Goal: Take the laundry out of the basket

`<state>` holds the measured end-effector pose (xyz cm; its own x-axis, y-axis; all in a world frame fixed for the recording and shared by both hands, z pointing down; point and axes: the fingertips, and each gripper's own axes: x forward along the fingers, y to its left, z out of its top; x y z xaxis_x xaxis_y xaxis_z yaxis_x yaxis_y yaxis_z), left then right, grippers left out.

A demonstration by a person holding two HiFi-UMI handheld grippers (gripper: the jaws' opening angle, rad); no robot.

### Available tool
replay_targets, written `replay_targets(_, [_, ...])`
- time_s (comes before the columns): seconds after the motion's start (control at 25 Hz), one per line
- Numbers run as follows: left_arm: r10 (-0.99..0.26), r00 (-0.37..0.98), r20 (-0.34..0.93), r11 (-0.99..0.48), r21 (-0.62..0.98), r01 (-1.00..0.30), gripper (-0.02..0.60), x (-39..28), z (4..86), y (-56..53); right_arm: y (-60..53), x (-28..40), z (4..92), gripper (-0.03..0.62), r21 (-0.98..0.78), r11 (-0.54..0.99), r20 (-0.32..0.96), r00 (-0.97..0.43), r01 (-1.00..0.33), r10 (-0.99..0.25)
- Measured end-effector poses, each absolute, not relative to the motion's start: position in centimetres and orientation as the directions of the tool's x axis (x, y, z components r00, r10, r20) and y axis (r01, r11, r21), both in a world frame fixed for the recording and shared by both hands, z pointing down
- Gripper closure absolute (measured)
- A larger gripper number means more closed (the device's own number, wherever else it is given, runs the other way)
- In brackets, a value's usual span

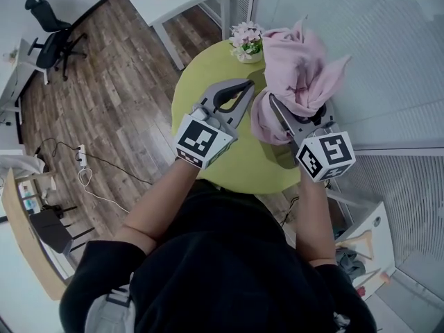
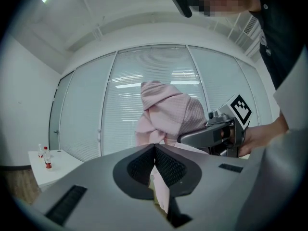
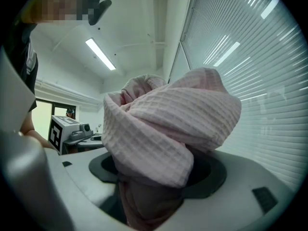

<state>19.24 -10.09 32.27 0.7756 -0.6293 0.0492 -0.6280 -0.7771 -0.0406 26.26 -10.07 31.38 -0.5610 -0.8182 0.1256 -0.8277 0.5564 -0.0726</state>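
Over the green table | left gripper: jaws together, nothing in them, pink cloth just beside at its 2 o'clock | pink cloth: bunched up, long way runs 12 to 6 | right gripper: clamped on the cloth, so it is the nearer one

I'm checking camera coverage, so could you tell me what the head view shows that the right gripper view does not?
Only the head view: the wood floor and the office chair. Only the right gripper view: the ceiling light. Both: the pink cloth bunched in the right gripper, and the left gripper.
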Motion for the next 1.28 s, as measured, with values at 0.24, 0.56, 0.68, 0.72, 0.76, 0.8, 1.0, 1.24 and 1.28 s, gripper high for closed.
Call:
replay_targets(0.24, [-0.622, 0.782, 0.041, -0.783, -0.045, -0.621, 0.571, 14.5, 31.6, -10.0, -10.0, 22.3, 29.7, 0.227, -0.037, 0.537, 0.082, -0.538, -0.843, -0.839])
replay_targets(0.56, [-0.642, 0.766, 0.018, -0.766, -0.038, -0.641, 0.571, 6.1, 30.3, -10.3, -10.5, 14.8, 27.1, 0.227, -0.021, 0.546, 0.035, -0.547, -0.837, -0.837])
replay_targets(0.68, [-0.647, 0.762, 0.012, -0.762, -0.043, -0.646, 0.571, 3.2, 30.1, -10.3, -10.6, 11.5, 27.1, 0.227, -0.021, 0.559, 0.034, -0.559, -0.829, -0.828])
replay_targets(0.72, [-0.649, 0.761, 0.012, -0.760, -0.045, -0.648, 0.571, 2.3, 30.2, -10.4, -10.6, 10.4, 27.2, 0.227, -0.023, 0.563, 0.036, -0.564, -0.826, -0.825])
replay_targets(0.76, [-0.651, 0.759, 0.013, -0.759, -0.045, -0.650, 0.571, 1.5, 30.2, -10.4, -10.6, 9.3, 27.5, 0.227, -0.025, 0.567, 0.040, -0.567, -0.824, -0.823])
replay_targets(0.8, [-0.653, 0.758, 0.012, -0.757, -0.043, -0.652, 0.571, 0.6, 30.3, -10.4, -10.7, 8.2, 27.7, 0.227, -0.025, 0.570, 0.044, -0.570, -0.821, -0.820])
replay_targets(1.0, [-0.661, 0.750, 0.024, -0.751, -0.031, -0.660, 0.571, -3.2, 31.3, -10.7, -11.3, 3.5, 29.8, 0.227, -0.046, 0.587, 0.071, -0.589, -0.808, -0.805])
replay_targets(1.24, [-0.666, 0.744, 0.051, -0.745, -0.016, -0.666, 0.571, -6.3, 33.4, -11.1, -11.6, 0.1, 32.7, 0.227, -0.074, 0.588, 0.119, -0.593, -0.805, -0.797])
replay_targets(1.28, [-0.666, 0.743, 0.059, -0.745, -0.014, -0.667, 0.571, -6.8, 34.0, -11.1, -11.6, -0.2, 33.4, 0.227, -0.078, 0.584, 0.131, -0.589, -0.808, -0.797])
